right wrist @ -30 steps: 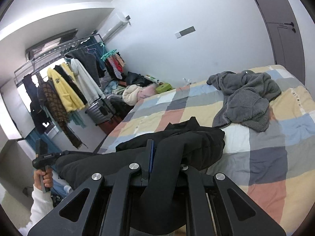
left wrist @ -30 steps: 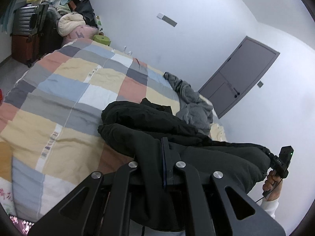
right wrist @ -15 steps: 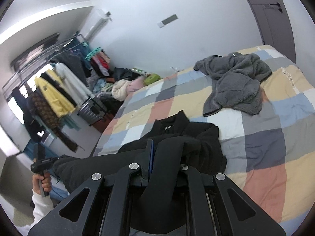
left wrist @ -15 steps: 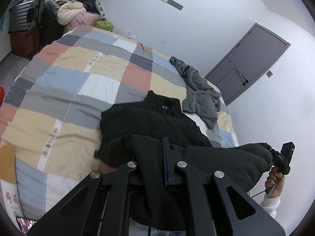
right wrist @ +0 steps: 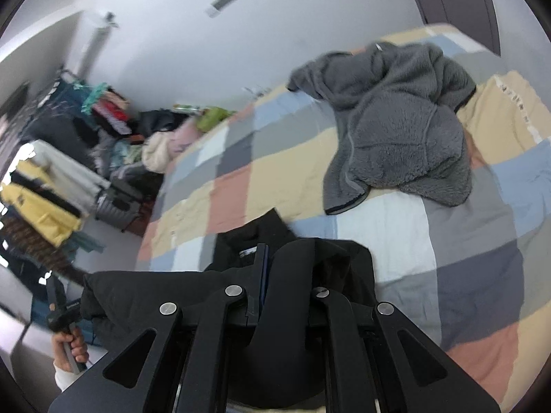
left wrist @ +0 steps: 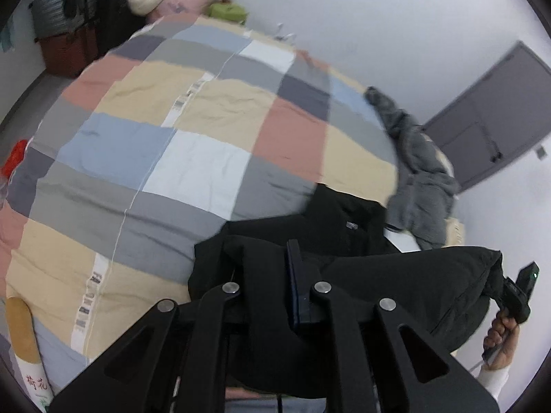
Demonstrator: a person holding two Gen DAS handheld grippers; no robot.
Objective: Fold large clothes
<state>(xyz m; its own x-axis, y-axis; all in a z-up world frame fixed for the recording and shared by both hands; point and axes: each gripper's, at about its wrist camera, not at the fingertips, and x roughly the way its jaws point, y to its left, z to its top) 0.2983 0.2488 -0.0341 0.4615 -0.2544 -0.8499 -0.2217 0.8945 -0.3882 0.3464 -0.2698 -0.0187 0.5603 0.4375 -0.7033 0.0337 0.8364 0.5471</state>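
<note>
A black padded jacket hangs stretched between my two grippers above the near edge of the bed, its collar end lying on the patchwork quilt. My left gripper is shut on one end of the jacket. My right gripper is shut on the other end of the black jacket. The right gripper also shows in the left wrist view, held in a hand. The left gripper shows in the right wrist view.
A grey fleece jacket lies crumpled on the far side of the quilt. A clothes rack, suitcases and piled clothes stand past the bed's end. A grey door is at the right.
Both grippers have moved forward over the bed with the jacket, and the collar end has slid further onto the quilt. The views are blurred by motion.
</note>
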